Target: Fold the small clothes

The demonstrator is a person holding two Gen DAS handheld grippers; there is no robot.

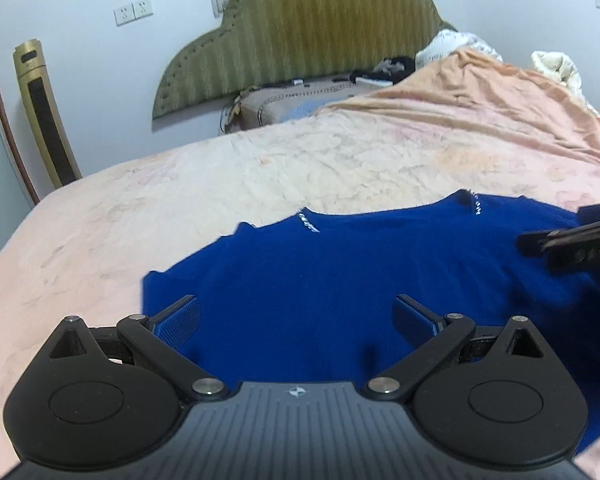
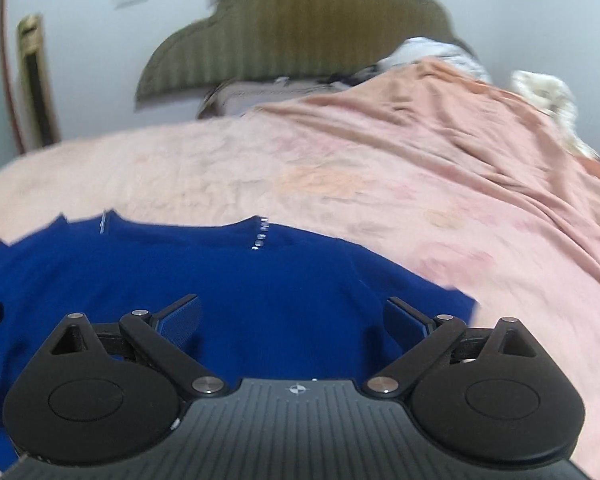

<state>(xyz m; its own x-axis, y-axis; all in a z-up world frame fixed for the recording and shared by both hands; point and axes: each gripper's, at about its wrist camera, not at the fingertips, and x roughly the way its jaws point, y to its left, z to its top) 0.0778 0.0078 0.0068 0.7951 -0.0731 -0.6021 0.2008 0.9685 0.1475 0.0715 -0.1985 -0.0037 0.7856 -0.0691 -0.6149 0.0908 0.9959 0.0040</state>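
the blue sweater (image 1: 320,276) lies flat on the bed (image 1: 180,184), neckline away from both tools, its long axis running side to side. the left hand-held gripper (image 1: 296,316) hangs wide open over its left half, the right hand-held gripper (image 2: 292,316) equally open over its right half, each near its own sleeve edge

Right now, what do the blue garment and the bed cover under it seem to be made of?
The blue garment looks like a soft, matte knit, perhaps wool or fleece: fuzzy edges, no sheen, small shiny beads along the shoulder seams. The bed cover looks like a plush, pale pink fabric with a faint embossed pattern and soft wrinkles. Exact fibres cannot be told.
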